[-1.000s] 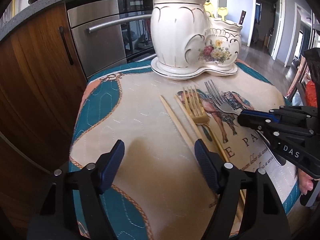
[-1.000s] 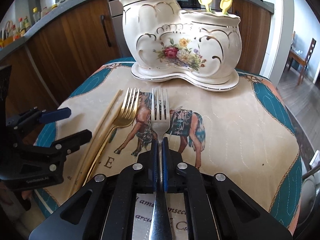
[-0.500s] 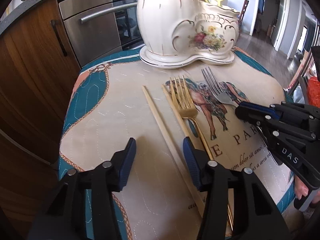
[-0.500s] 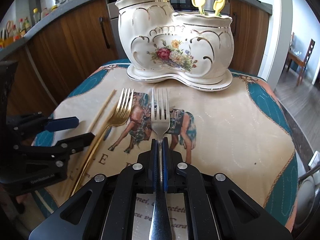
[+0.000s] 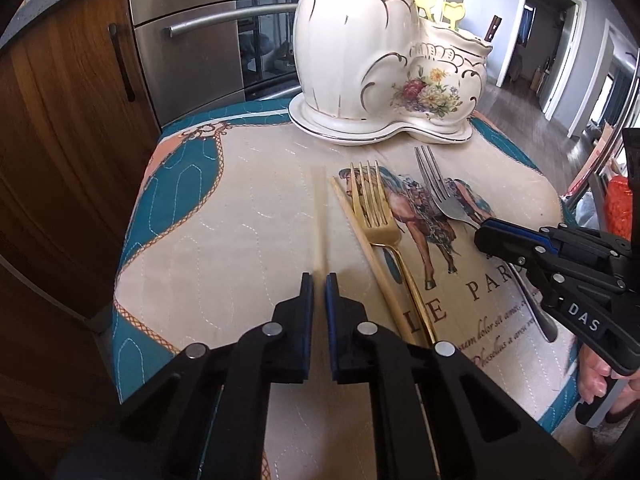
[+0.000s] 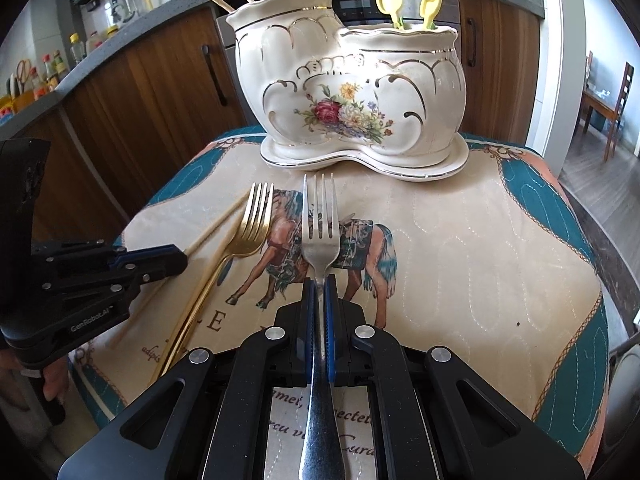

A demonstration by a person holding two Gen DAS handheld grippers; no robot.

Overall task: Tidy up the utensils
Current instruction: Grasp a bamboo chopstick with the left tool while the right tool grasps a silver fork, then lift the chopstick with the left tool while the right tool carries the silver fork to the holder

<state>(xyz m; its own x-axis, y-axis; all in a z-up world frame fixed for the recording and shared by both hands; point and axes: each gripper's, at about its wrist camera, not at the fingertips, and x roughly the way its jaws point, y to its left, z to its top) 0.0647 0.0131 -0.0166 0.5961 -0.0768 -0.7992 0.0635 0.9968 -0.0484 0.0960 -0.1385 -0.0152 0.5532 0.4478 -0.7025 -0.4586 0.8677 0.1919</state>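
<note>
A home kitchen: wooden cabinets [image 6: 152, 92], steel oven door [image 5: 188, 40], probably condiment bottles [image 6: 52, 68] on the counter.

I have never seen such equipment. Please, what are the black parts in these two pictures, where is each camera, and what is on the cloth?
No robot here: a person holds a hand tool with two jaws in each hand, and each tool carries its own forward-looking camera. The left gripper has its jaws shut on a pale chopstick. The right gripper has its jaws shut on a silver fork. On the quilted cloth lie a gold fork and a second chopstick. Behind stands a white ceramic utensil holder.
</note>
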